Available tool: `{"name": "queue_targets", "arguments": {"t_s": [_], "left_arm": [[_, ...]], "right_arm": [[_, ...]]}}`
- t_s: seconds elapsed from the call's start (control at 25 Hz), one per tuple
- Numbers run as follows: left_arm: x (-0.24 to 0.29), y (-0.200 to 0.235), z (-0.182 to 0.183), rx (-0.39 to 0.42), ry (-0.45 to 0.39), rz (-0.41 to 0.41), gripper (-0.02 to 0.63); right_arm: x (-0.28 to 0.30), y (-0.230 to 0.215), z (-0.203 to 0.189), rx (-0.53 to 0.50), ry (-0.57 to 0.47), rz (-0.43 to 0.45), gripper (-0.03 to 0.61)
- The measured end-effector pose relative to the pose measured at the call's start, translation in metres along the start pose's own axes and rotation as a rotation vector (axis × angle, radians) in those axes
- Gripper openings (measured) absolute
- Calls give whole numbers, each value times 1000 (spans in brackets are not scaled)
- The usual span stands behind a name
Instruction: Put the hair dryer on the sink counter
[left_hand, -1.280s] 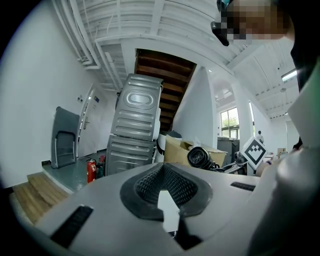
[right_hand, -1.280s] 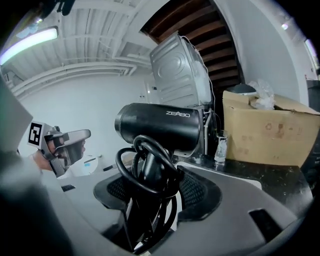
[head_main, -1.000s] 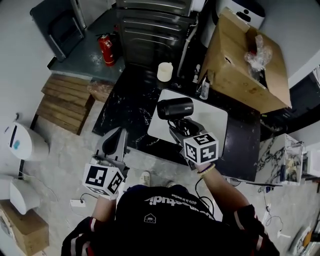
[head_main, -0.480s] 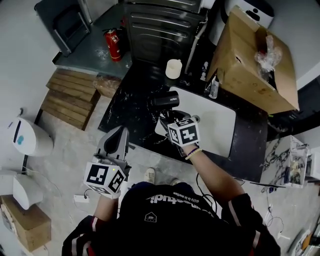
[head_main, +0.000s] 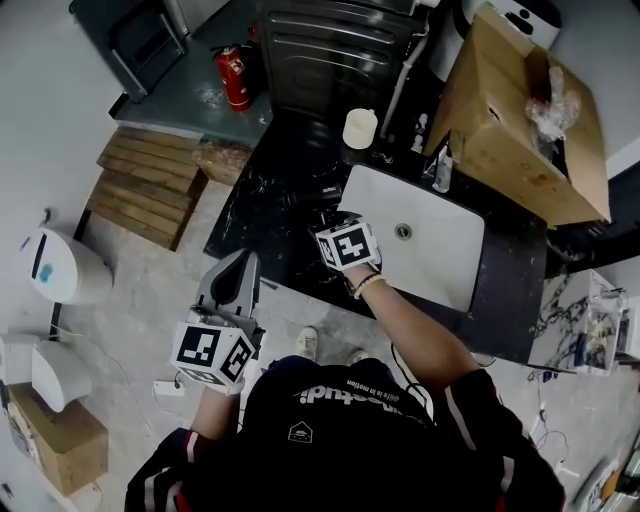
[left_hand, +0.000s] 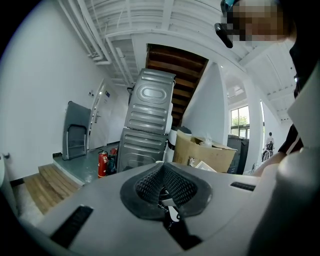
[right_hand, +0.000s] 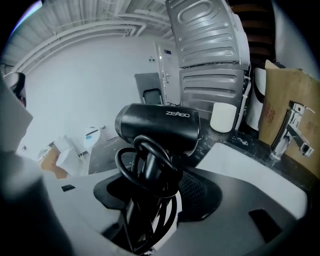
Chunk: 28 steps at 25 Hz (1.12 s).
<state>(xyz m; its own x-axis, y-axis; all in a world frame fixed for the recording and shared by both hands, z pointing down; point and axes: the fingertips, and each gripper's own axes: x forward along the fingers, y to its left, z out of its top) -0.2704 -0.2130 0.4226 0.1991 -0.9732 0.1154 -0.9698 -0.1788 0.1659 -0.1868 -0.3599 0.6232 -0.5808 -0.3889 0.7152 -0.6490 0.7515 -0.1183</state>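
Observation:
A black hair dryer (right_hand: 157, 127) with its cord looped round the handle stands up between the jaws of my right gripper (right_hand: 150, 200), which is shut on the handle. In the head view my right gripper (head_main: 330, 212) is over the black marble counter (head_main: 262, 215), just left of the white sink (head_main: 430, 245); the dryer is mostly hidden under the gripper there. Whether the dryer touches the counter I cannot tell. My left gripper (head_main: 236, 268) hangs low over the floor, in front of the counter. Its pads (left_hand: 150, 182) meet with nothing between them.
A white cup (head_main: 359, 128) stands at the counter's back, with small bottles (head_main: 441, 170) by the faucet (right_hand: 295, 132). A large cardboard box (head_main: 520, 110) sits right of the sink. Stacked grey machines (head_main: 330, 50), a fire extinguisher (head_main: 235, 78) and wooden steps (head_main: 140, 190) lie beyond.
My right gripper has carried the hair dryer leftward, from above the white sink to over the black counter beside it. The left gripper has stayed where it was.

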Motion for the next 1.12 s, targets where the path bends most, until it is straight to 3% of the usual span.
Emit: {"name": "queue_targets", "arguments": {"t_s": [0.6,1.12], "left_arm": [[14,25,-7,17,16,22,15],[21,30,-10,9,24,6,15]], "right_arm": [[37,4,-14,-4,186,-38,275],[46,5,-19,-18,232,-19,276]]}}
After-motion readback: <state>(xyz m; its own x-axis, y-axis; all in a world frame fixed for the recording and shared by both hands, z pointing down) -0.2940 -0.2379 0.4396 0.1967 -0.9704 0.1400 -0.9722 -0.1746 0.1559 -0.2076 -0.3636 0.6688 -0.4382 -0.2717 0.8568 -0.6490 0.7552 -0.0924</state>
